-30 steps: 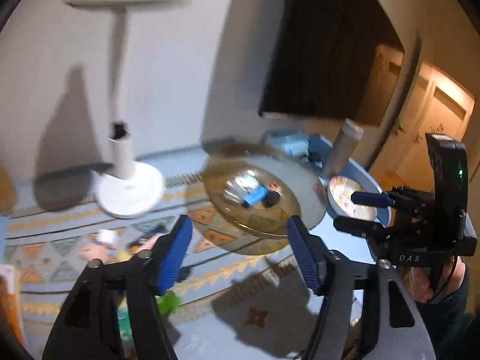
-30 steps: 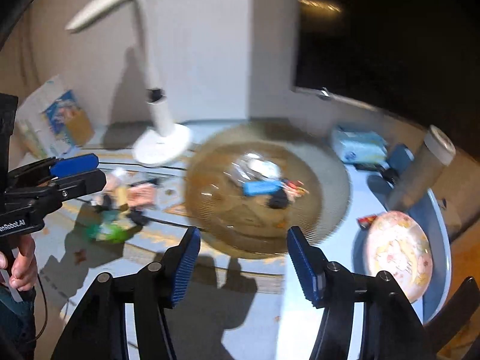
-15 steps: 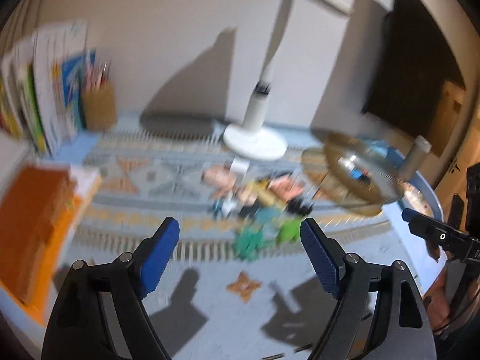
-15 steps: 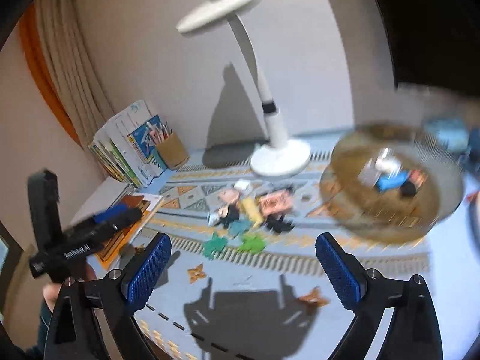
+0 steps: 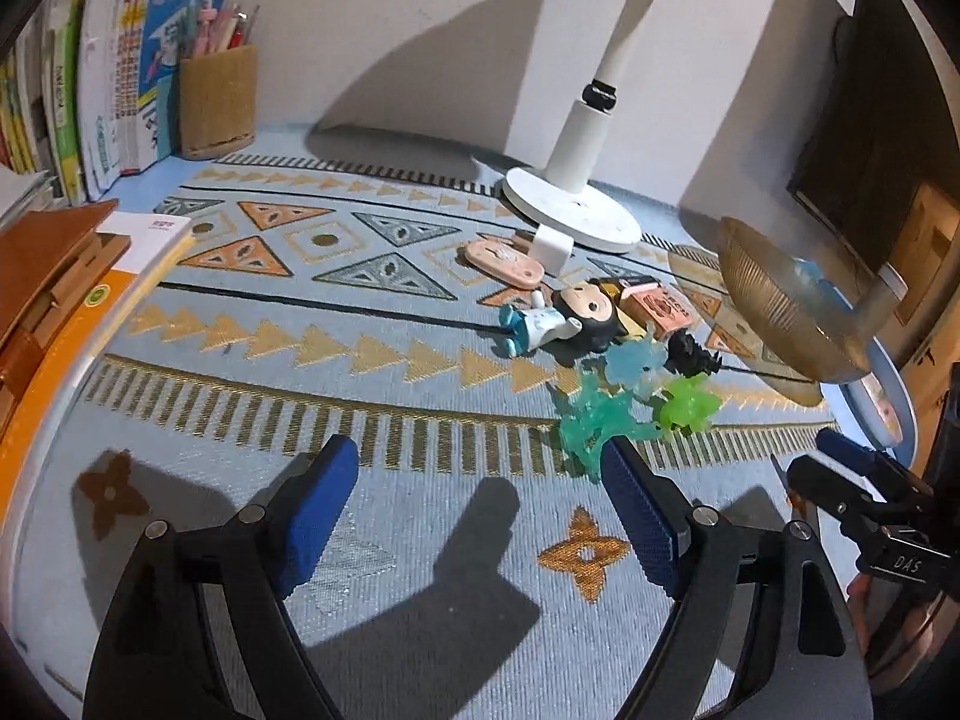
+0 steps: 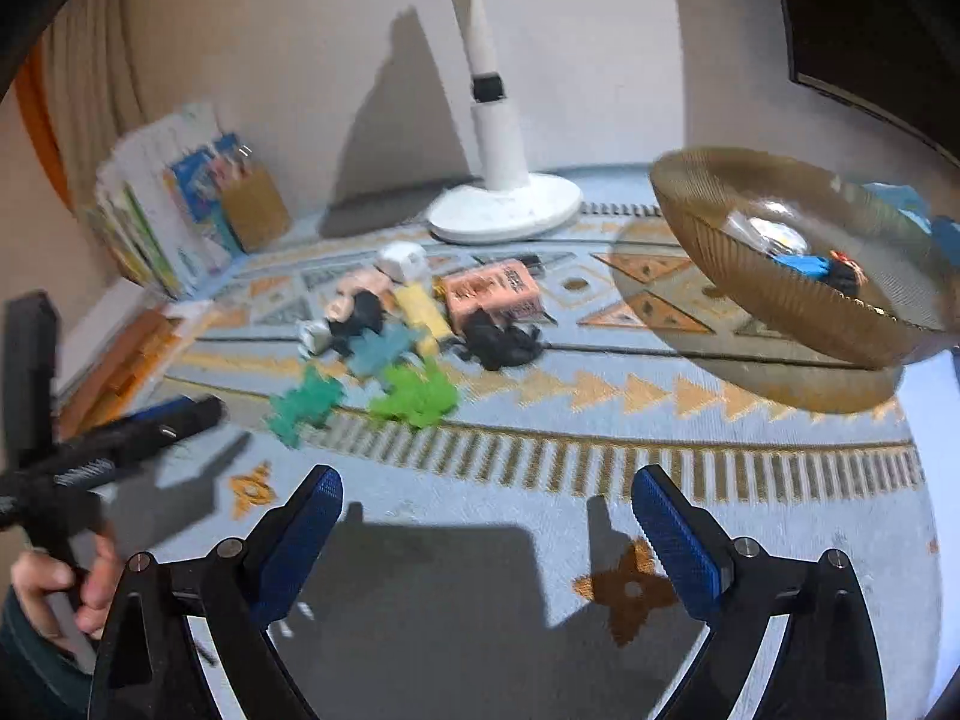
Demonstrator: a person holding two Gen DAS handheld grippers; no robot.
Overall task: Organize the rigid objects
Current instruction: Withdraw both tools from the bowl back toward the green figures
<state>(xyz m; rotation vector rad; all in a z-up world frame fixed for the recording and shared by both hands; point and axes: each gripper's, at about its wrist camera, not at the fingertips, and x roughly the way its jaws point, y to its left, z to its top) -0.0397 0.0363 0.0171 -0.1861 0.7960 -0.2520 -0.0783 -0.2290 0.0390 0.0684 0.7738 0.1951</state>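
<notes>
Closest to me, my left gripper (image 5: 474,516) has its jaws spread with only bare patterned cloth (image 5: 372,396) between the blue pads; they have just been opening, and nothing is in them. My right gripper (image 6: 486,531) is likewise released, jaws wide over the same cloth, also just opened and gripping nothing. From the right wrist view, my left hand (image 6: 57,588) wraps its tool's handle at the lower left edge. Just past my left pads lies the toy pile: a teal translucent figure (image 5: 591,420) nearest, a bright green one (image 5: 690,405) beside it, a paler blue one (image 5: 636,360) and a small black toy (image 5: 690,354) behind them. A little doll (image 5: 564,321) with a dark head lies on its side, touching a pink box (image 5: 660,306); a flat pink oval piece (image 5: 504,258) and a small white block (image 5: 552,246) sit further on, against the base of the white desk lamp (image 5: 570,216). To the right of the pile stands the amber ribbed bowl (image 6: 780,294), well apart from the toys, already holding a blue piece (image 6: 804,267) and a few small items I cannot make out. On the left edge, an orange book stack (image 5: 54,300) lies near me; beyond it, upright books (image 5: 102,90) and a brown pen cup (image 5: 216,102) stand against the wall. Nothing lies between my jaws and the toys.
</notes>
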